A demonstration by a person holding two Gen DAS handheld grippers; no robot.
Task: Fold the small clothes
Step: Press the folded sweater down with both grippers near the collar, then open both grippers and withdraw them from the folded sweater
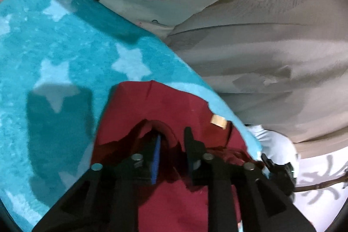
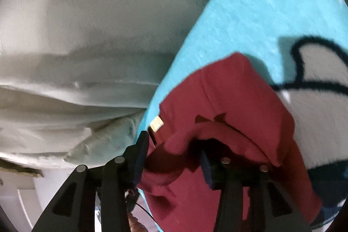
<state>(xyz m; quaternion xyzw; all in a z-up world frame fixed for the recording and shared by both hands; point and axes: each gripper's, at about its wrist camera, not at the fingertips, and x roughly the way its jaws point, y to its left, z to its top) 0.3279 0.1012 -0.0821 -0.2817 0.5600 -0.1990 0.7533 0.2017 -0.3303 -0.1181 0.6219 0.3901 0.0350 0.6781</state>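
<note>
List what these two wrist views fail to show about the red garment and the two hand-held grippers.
- Red garment: its type and full outline; the left view's bottom edge and the left hand-held gripper cut it off.
- Right hand-held gripper: whether it pinches cloth; bunched red fabric hides the gap, and the right view is blurred.
- Tan label: any text is too small.
- Teal blanket: its extent runs past the edges.

Right gripper (image 2: pixel 171 158) has its jaws spread, dark red garment (image 2: pixel 235 101) bunched between them. Small tan tag (image 2: pixel 156 123) at garment's left edge. Garment lies on turquoise blanket (image 2: pixel 250 10). Beige sheet (image 2: pixel 87 25) left of garment, rumpled.
</note>
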